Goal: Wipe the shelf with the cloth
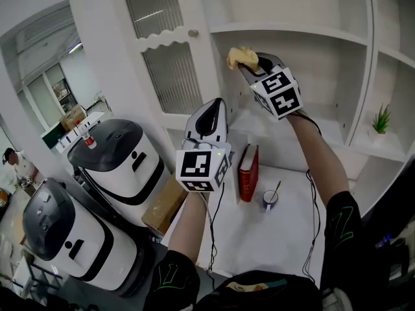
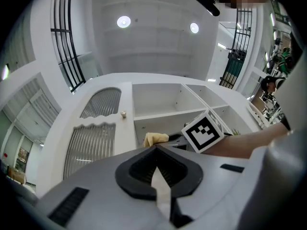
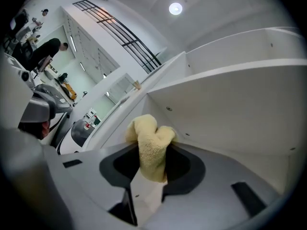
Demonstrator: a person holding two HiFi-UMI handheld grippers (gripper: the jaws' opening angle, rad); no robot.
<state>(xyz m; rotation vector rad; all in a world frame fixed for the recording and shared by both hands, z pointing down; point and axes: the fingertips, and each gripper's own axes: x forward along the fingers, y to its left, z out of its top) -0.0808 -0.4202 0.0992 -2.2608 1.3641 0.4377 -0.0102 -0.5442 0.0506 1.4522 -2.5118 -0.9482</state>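
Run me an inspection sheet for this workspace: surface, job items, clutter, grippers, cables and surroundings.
Surface: white shelf, nothing seen on it.
Job's things: yellow cloth, bunched, in the compartment under it.
Clutter: red book upright and mug on the counter below; plant on a right-hand shelf.
Grippers: right gripper shut on yellow cloth; left gripper shut, empty.
Cables: a black cable along each forearm.
Surroundings: ribbed-glass door, white appliances at left.

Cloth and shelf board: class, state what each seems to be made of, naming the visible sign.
Cloth, pinched in the right gripper: soft pale-yellow terry or microfibre, judging by its fuzzy nap and limp folds. Shelf board: smooth white matte panel, likely painted or laminated board; crisp flat edges and an even, grainless surface suggest it; core unseen.
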